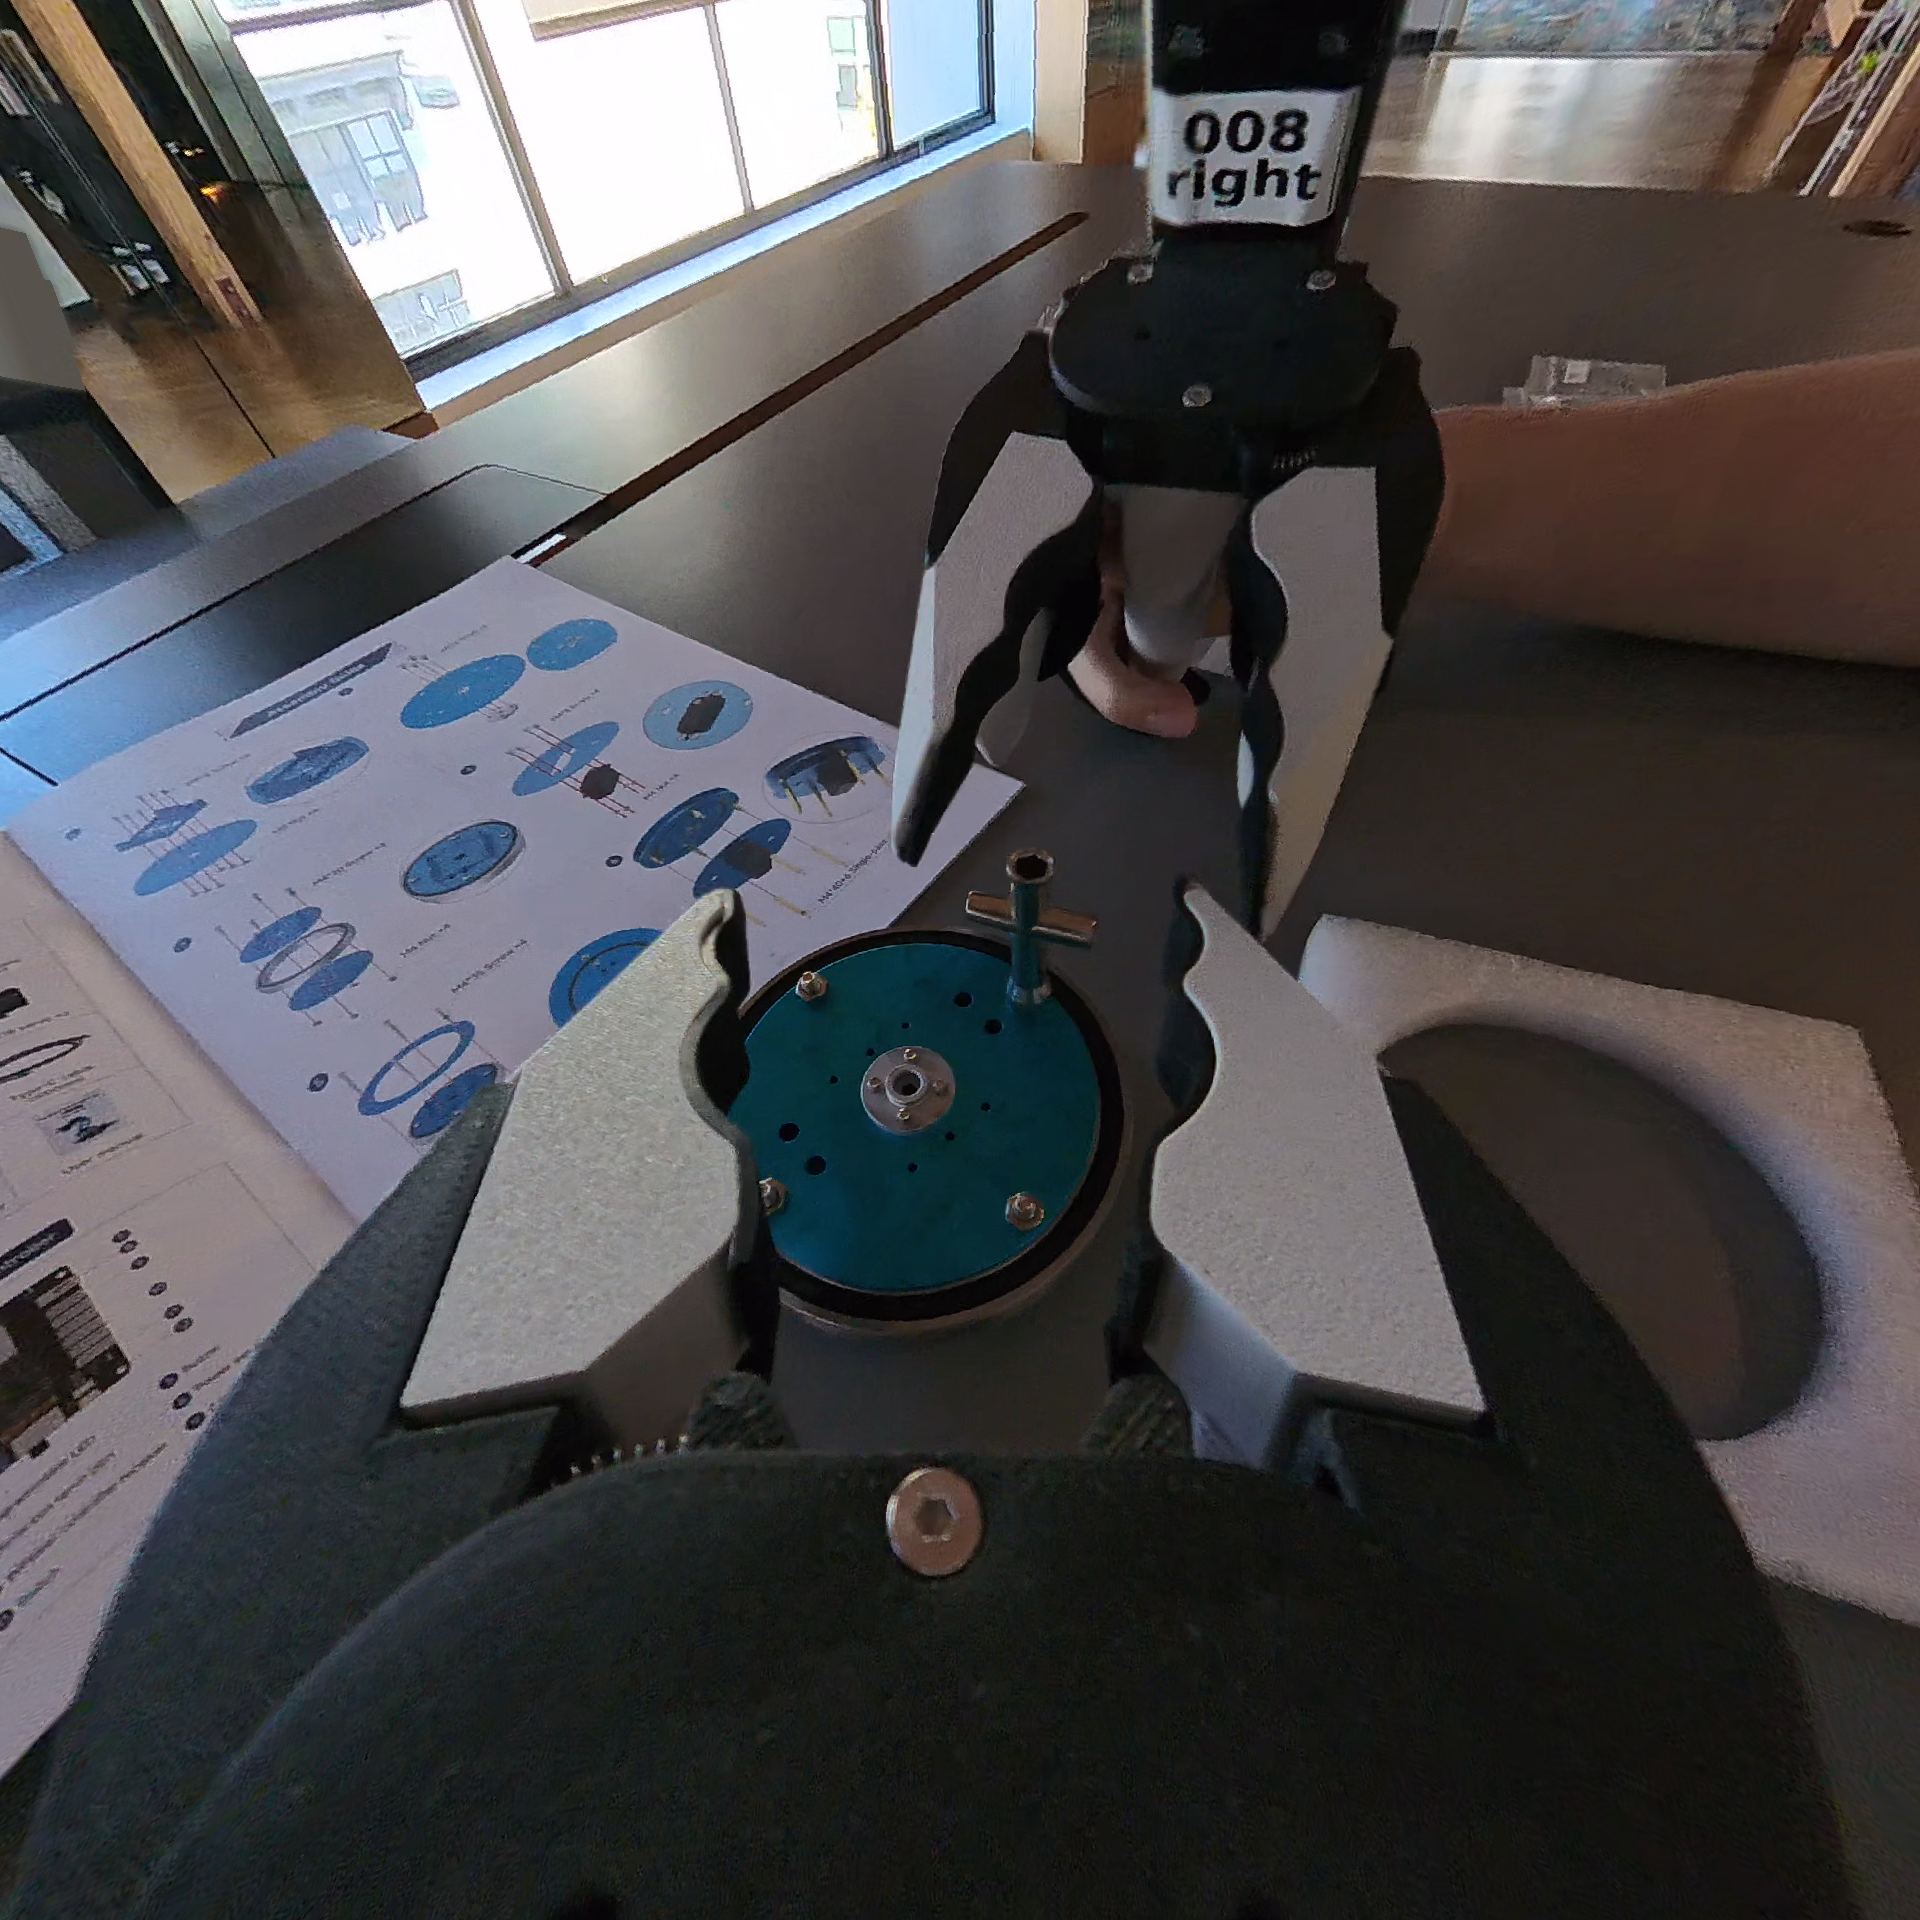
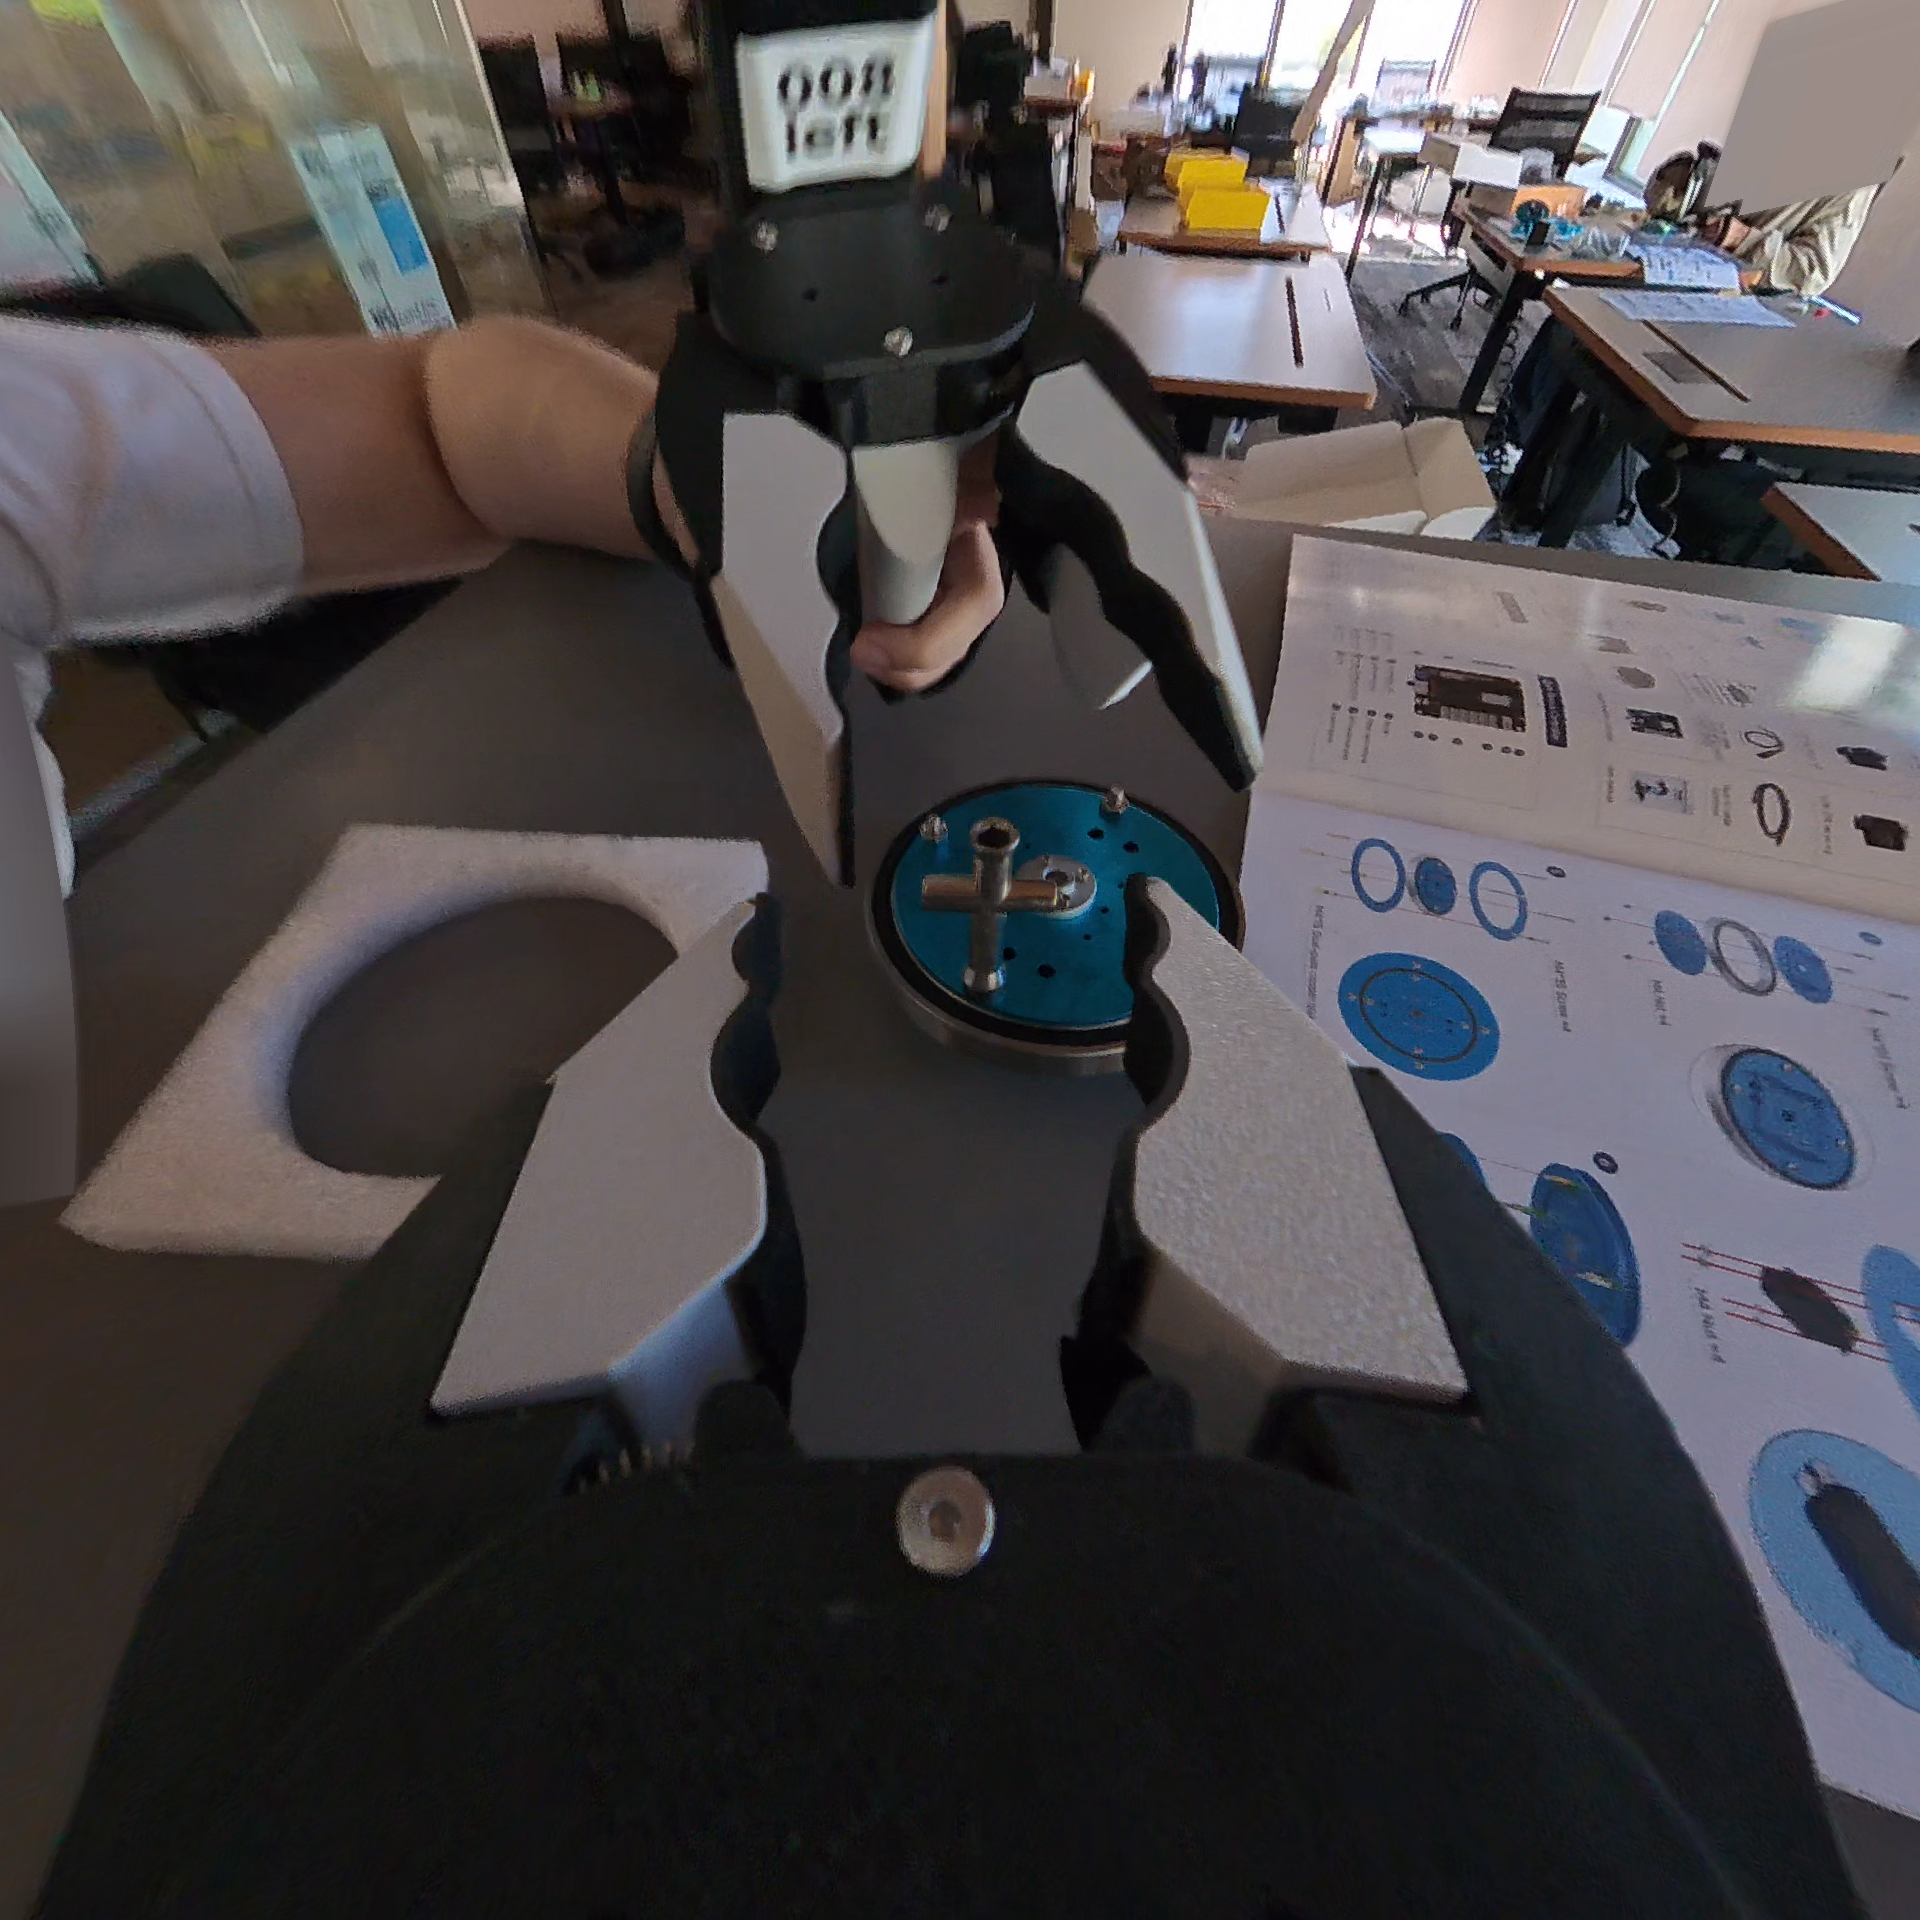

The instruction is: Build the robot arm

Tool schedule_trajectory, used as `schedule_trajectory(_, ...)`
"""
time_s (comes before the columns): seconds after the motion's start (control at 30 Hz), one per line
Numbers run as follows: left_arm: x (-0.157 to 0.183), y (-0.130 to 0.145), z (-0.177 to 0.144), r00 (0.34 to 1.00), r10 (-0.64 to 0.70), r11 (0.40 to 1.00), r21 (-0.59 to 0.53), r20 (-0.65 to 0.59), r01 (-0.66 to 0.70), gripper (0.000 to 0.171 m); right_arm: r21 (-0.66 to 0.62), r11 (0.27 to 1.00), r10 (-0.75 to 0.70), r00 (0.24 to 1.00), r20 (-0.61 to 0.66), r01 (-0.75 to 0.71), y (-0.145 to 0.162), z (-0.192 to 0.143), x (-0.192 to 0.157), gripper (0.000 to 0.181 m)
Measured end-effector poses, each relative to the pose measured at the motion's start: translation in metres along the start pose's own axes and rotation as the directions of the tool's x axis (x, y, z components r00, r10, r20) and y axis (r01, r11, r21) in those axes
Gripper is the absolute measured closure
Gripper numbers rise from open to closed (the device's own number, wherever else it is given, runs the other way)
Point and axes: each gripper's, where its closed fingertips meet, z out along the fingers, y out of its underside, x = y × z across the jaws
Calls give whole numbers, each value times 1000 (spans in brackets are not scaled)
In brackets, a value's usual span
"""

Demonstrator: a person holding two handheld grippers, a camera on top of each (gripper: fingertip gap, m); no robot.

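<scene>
A round blue plate in a metal ring (image 1: 914,1195) lies flat on the grey table, with nuts near its rim and a silver hub at its centre. A small metal cross wrench (image 1: 1027,935) stands upright on the plate's far edge, held by neither gripper. My left gripper (image 1: 961,909) is open, with its fingers on either side of the plate. My right gripper (image 1: 1086,878) is open and hangs just beyond the wrench. In the right wrist view, the right gripper (image 2: 951,904) is open just short of the plate (image 2: 1049,987) and wrench (image 2: 987,904). The left gripper (image 2: 1039,821) is open behind them.
Printed instruction sheets (image 1: 416,831) (image 2: 1558,935) lie beside the plate. A white foam block with a round cutout (image 1: 1818,1143) (image 2: 468,862) lies on the other side. A person's forearms (image 1: 1662,520) (image 2: 364,447) rest above the table. Desks and a seated person are far behind.
</scene>
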Motion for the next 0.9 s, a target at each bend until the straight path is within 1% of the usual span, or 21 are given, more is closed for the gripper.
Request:
schedule_trajectory(0.1,-8,4,1,999,25,999,-21,43,-24,91,-85,992,-100,994,-52,96,11,6,3,106)
schedule_trajectory(0.27,-6,5,2,997,46,999,-30,60,-45,90,-89,982,-174,980,-96,166,9,10,4,107)
schedule_trajectory(0.4,-11,7,2,992,85,995,-55,97,-80,93,-97,982,-169,982,-78,162,11,10,2,117)
schedule_trajectory(0.5,-16,7,-1,991,87,995,-57,102,-82,93,-104,983,-155,986,-61,148,13,8,0,131)
schedule_trajectory(0.57,-18,7,-2,992,85,995,-57,91,-80,94,-110,985,-138,989,-59,131,15,6,1,133)
schedule_trajectory(0.7,-11,9,-1,993,109,992,-69,37,-106,97,-126,985,-122,992,-28,117,17,1,-2,148)
schedule_trajectory(0.77,-9,11,0,994,102,992,-72,24,-100,96,-124,986,-121,992,-46,114,16,1,1,146)
schedule_trajectory(0.9,-6,10,1,995,93,994,-62,21,-91,98,-107,986,-136,987,-91,126,13,3,7,127)
